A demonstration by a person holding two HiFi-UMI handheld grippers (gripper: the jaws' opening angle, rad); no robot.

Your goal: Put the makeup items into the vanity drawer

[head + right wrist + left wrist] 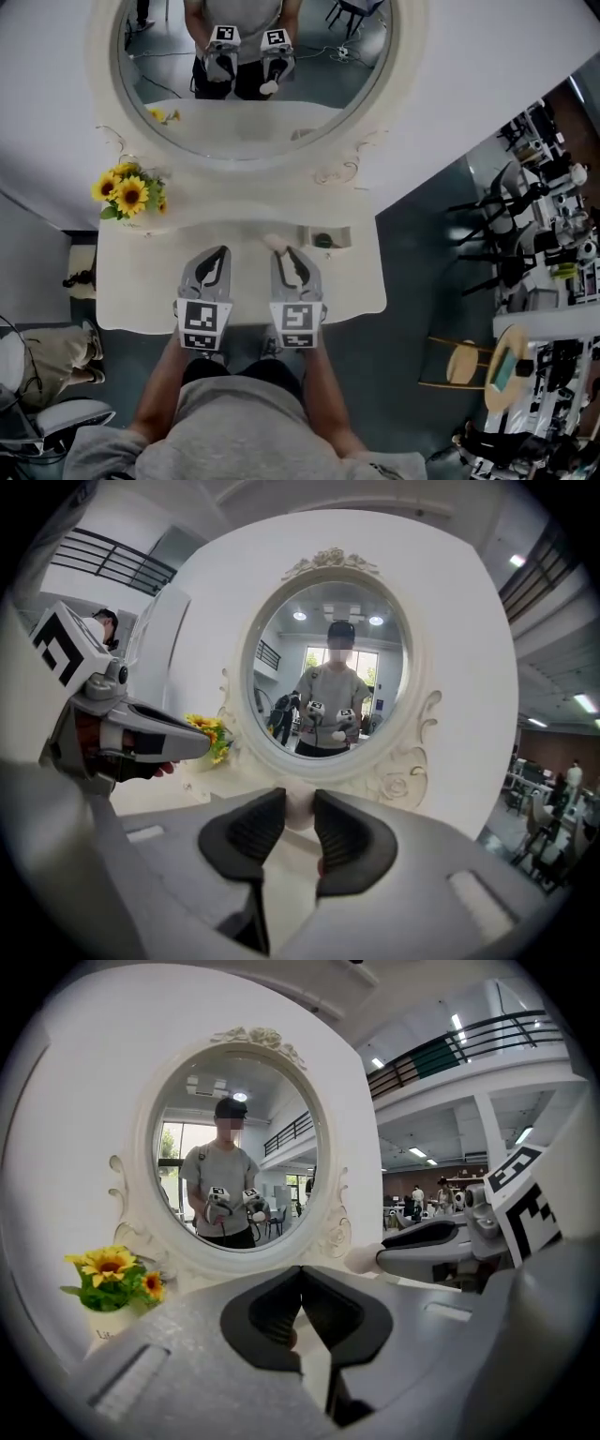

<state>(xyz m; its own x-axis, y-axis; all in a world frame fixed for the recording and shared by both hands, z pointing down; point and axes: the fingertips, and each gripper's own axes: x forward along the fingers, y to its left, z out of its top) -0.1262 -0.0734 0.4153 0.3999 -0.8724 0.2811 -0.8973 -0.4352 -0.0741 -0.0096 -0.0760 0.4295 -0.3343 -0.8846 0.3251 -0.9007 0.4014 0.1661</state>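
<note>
Cream vanity top (141, 281) bears a sunflower pot (129, 195) and oval mirror (255, 75).

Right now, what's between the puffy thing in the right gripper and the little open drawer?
Nothing but a short strip of bare tabletop. The head view shows the puff in the right gripper's fingers just left of the drawer.

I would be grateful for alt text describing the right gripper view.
The right tongs grip a pale, rounded makeup sponge in front of an oval white-framed mirror. The left tongs show at the left, sunflowers just beyond their tip.
</note>
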